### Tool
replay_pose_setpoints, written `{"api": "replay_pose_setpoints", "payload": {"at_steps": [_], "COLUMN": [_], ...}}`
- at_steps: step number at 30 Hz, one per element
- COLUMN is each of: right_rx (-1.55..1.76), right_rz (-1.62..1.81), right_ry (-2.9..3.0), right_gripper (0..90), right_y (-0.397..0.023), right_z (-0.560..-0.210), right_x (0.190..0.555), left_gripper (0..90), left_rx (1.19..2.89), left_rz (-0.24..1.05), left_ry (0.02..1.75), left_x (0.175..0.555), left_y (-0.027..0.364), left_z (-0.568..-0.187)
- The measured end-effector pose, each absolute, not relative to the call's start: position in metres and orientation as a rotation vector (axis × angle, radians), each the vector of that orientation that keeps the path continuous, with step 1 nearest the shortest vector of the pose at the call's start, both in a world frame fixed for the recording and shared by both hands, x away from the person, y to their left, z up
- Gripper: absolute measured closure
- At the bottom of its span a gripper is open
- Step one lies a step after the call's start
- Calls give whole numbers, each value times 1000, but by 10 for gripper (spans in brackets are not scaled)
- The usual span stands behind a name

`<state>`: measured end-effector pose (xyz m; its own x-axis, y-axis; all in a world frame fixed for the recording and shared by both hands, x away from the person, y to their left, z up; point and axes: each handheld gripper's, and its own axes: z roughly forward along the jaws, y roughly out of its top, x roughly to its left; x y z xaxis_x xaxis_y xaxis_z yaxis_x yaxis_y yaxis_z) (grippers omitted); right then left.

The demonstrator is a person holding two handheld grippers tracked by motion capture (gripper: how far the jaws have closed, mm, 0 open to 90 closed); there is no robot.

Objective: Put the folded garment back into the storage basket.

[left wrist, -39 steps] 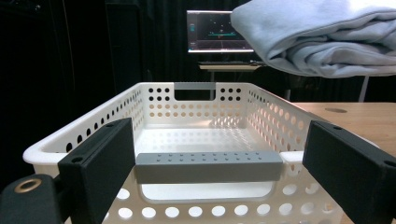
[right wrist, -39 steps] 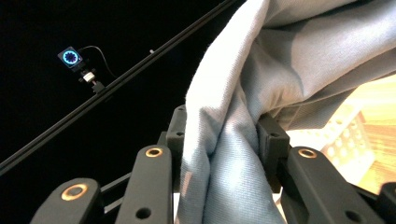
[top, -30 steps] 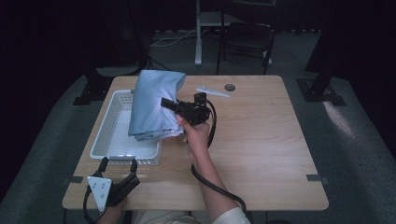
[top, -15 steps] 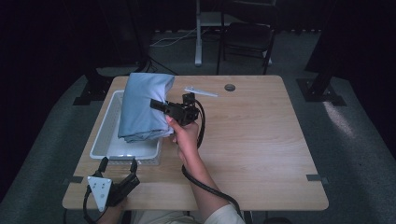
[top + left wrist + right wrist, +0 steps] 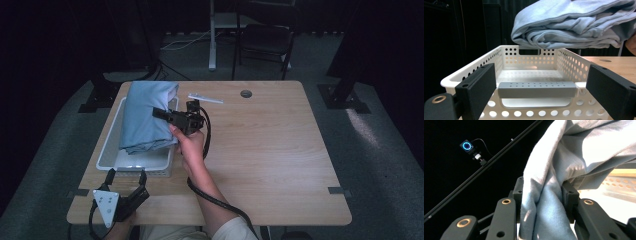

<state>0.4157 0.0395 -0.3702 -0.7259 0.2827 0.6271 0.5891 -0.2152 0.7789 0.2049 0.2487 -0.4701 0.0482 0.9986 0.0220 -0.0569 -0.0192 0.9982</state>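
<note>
Right claw [image 5: 161,113] clamped the folded light-blue cloth bundle [image 5: 146,116] over the white perforated plastic basket [image 5: 111,155], upper left; thin grip, could unfold. Left claw [image 5: 125,176] sat open.

A pale wooden bench [image 5: 280,150] stands on a grey carpeted floor [image 5: 380,125] in a dark room. Behind it a black chair [image 5: 265,37] and a white stand [image 5: 220,25] sit among cables, with black surroundings.

Wood table [image 5: 280,165] w/ round grommet hole [image 5: 245,93] near far edge; thin white strip [image 5: 205,98] lies flat just left of it. Behind table: dark chair [image 5: 262,37] & white stand leg [image 5: 212,35] on grey floor.
</note>
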Motion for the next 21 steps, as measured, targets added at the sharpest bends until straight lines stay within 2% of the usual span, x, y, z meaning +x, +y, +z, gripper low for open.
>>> {"api": "replay_pose_setpoints", "payload": {"at_steps": [21], "right_rx": [-1058], "right_rz": [-1990], "right_ry": [-1786], "right_gripper": [653], "right_y": [61], "right_z": [-381], "right_x": [422], "left_gripper": [107], "left_rx": [1211], "left_rz": [1201], "left_ry": [1110], "left_x": [204], "left_y": [249], "left_z": [-470]}}
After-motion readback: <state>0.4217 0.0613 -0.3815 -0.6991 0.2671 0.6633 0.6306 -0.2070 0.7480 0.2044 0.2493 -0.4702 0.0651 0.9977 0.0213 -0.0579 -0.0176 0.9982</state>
